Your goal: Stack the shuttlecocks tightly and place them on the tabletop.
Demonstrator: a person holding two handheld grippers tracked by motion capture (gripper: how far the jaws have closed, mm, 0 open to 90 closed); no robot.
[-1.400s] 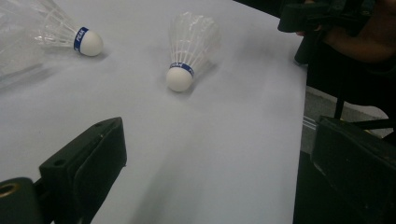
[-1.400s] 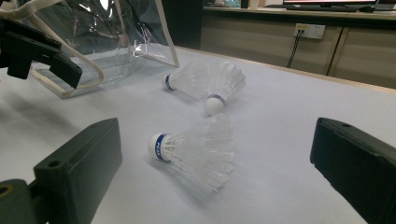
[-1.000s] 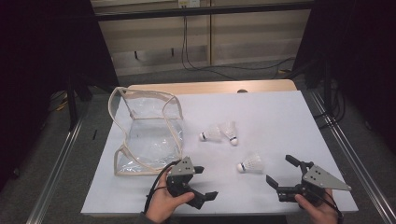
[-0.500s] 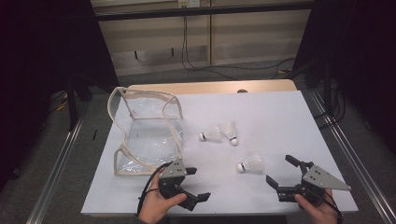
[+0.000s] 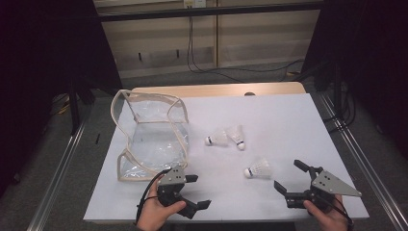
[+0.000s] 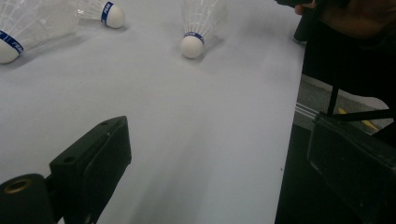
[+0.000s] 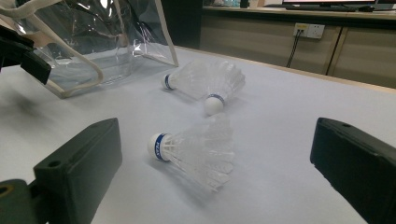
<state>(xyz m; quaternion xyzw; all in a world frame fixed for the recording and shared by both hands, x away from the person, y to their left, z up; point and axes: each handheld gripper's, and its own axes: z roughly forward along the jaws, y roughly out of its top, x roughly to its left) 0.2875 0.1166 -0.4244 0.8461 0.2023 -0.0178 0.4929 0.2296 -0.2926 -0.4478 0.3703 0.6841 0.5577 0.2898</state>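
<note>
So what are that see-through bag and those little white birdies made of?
The bag looks like clear, glossy soft plastic: the table shows through it, it creases and glints, and a beige, seemingly fabric trim edges it. The three shuttlecocks have white, ribbed, slightly translucent skirts, either feather or plastic, and smooth matte white rounded tips with a blue band, possibly cork or foam.

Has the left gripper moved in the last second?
Yes. The left gripper has drawn back toward the table's near edge, away from the bag's front corner, and has turned so that it now points right, toward the shuttlecocks.
</note>
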